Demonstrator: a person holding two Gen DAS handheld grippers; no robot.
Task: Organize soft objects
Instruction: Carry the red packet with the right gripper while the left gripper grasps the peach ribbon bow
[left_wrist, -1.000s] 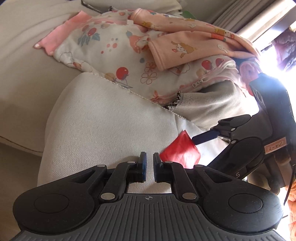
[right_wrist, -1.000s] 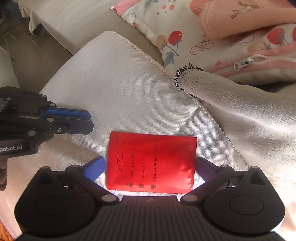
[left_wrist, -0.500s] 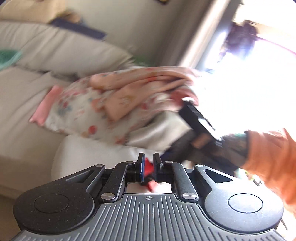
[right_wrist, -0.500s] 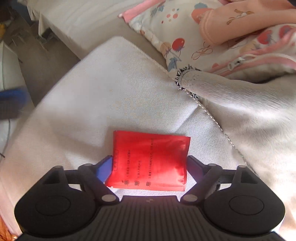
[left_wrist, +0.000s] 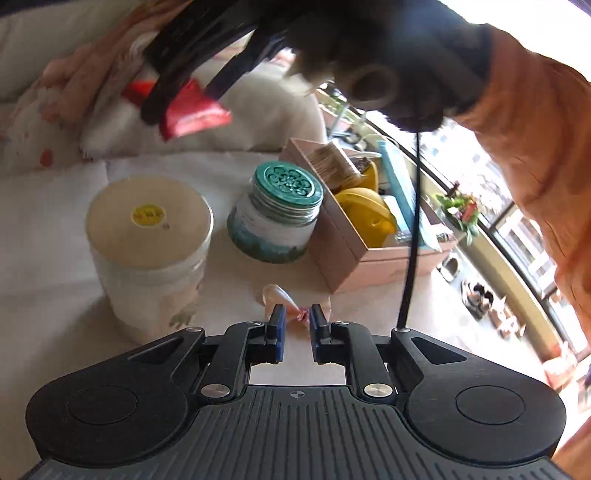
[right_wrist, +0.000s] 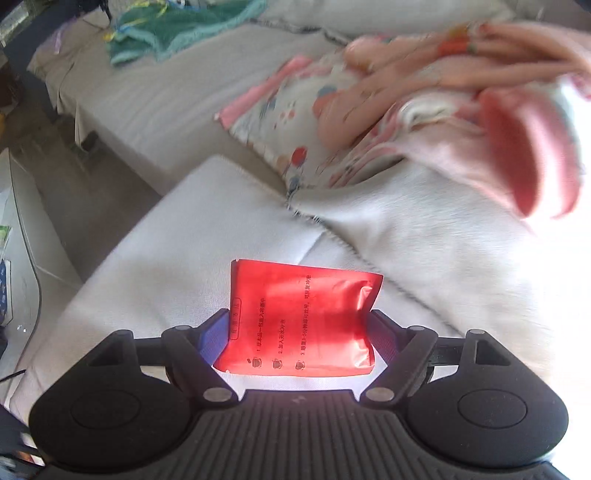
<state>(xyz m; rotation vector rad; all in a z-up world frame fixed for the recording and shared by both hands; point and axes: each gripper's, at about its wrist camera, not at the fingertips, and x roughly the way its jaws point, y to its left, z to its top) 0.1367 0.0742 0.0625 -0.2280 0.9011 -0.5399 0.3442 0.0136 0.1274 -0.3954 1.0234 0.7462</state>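
My right gripper (right_wrist: 299, 325) is shut on a red foil packet (right_wrist: 306, 291), whose right edge crumples against the pad. The packet hangs above a pale grey cushion (right_wrist: 159, 266). In the left wrist view the same packet (left_wrist: 195, 114) shows high up under the dark right gripper (left_wrist: 184, 81). My left gripper (left_wrist: 297, 319) hovers over a white tabletop (left_wrist: 44, 229); its jaws stand a narrow gap apart and are opening, with nothing between them. A small pink wrapper (left_wrist: 282, 297) lies on the table just past the tips. Pink printed baby clothes (right_wrist: 369, 122) are piled behind.
A cream-lidded jar (left_wrist: 149, 221) and a teal-lidded jar (left_wrist: 282, 184) stand on the table by a pink box (left_wrist: 369, 258) of yellow items. A gloved hand and orange sleeve (left_wrist: 535, 155) fill the upper right. White fleece (right_wrist: 424, 229) and teal cloth (right_wrist: 177, 33) lie on the sofa.
My right gripper closed on the red packet and lifted it off the cushion. My left gripper swung away from the cushion to the table with the jars, and its gap widened slightly.
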